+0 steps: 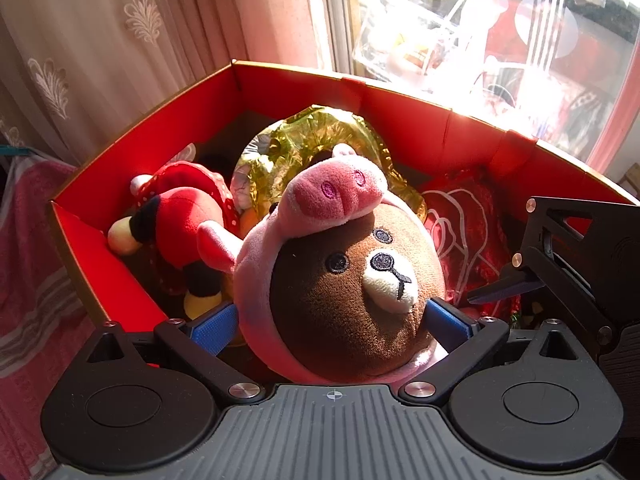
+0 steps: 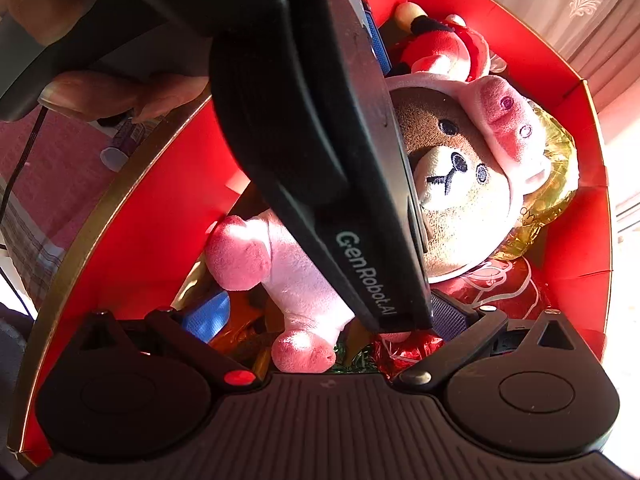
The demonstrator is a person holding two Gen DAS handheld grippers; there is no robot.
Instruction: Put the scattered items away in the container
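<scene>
A brown plush bear in a pink pig hood sits between the blue pads of my left gripper, which grips its head over the red cardboard box. In the right wrist view the bear lies in the box, its pink legs toward my right gripper, whose jaws stand wide apart with nothing gripped. The left gripper's black body crosses that view. A red and black plush doll, gold foil and a red foil balloon lie in the box.
A pale patterned curtain hangs to the left and a sunlit window stands behind the box. A pink striped cloth lies left of the box. The right gripper shows at the right edge.
</scene>
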